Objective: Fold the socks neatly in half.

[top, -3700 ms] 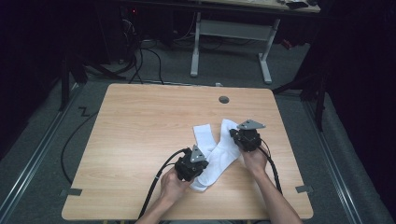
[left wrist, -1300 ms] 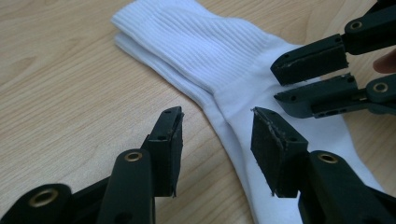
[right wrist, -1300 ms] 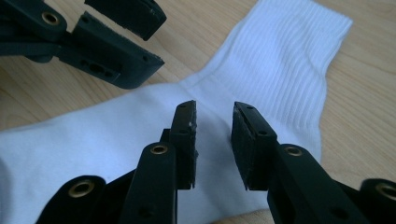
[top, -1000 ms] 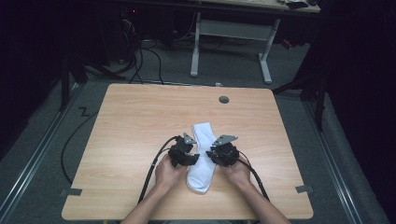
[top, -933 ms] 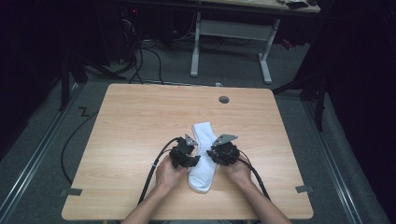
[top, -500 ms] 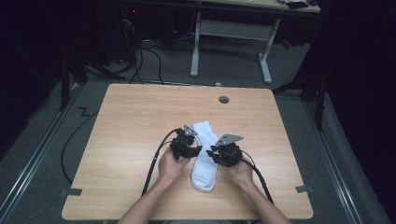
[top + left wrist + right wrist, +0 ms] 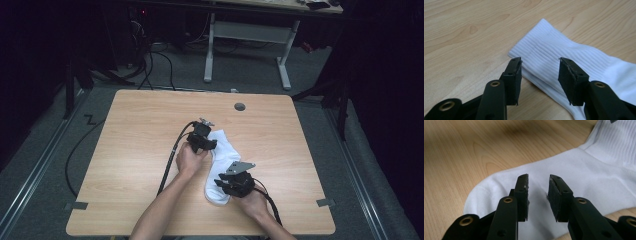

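Here the white sock lies flat on the wooden table, its long axis running from the far cuff toward the near toe. The left gripper stands at the ribbed cuff, jaws apart and holding nothing, the cuff edge just between them. The right gripper hovers over the toe end, jaws a little apart, also empty. Each hand is nearest to its own end.
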Tool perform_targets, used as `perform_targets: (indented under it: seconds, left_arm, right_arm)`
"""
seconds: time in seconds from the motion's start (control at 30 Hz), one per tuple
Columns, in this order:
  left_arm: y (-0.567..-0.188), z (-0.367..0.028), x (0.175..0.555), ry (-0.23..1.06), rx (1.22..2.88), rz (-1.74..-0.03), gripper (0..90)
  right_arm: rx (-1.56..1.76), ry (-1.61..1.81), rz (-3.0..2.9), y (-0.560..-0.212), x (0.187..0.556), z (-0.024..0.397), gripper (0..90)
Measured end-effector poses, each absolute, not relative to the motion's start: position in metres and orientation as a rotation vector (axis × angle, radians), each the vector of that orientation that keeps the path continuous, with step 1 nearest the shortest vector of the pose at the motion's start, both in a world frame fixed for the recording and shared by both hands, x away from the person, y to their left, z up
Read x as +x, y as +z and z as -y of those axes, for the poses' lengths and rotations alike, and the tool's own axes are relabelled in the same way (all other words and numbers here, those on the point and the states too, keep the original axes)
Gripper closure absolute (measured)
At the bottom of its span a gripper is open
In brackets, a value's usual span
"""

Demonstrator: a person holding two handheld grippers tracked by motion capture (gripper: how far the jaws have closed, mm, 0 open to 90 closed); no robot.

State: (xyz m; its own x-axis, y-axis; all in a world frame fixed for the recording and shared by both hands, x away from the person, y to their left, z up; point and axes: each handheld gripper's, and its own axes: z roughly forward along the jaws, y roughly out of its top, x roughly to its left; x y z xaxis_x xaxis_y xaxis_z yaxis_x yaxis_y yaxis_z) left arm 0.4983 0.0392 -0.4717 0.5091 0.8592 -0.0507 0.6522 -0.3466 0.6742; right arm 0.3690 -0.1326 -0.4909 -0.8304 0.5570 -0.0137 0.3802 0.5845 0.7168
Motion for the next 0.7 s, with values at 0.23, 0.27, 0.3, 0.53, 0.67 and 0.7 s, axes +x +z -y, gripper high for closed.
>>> perform_targets:
  seconds: [0.23, 0.27, 0.3, 0.53, 0.67, 0.7]
  left_arm:
    - [-0.483, -0.037, 0.507, 0.399, 2.121, -1.256, 64.4]
    - [-0.483, -0.037, 0.507, 0.396, 2.121, -1.254, 65.9]
    - [-0.483, -0.037, 0.508, 0.394, 2.134, -1.249, 68.8]
    - [-0.479, -0.029, 0.511, 0.407, 2.202, -1.208, 87.1]
    - [-0.478, -0.033, 0.512, 0.385, 2.191, -1.205, 89.3]
    - [-0.478, -0.033, 0.512, 0.382, 2.185, -1.204, 89.4]
  right_arm:
    - [0.735, 1.047, -2.607, -0.496, 0.366, 0.133, 83.2]
    - [0.728, 1.042, -2.608, -0.496, 0.367, 0.133, 84.9]
    - [0.722, 1.038, -2.607, -0.496, 0.366, 0.133, 86.4]
    - [0.688, 1.011, -2.612, -0.495, 0.363, 0.132, 89.6]
    - [0.681, 1.019, -2.610, -0.495, 0.364, 0.133, 89.9]
    - [0.674, 1.018, -2.606, -0.494, 0.363, 0.133, 90.0]
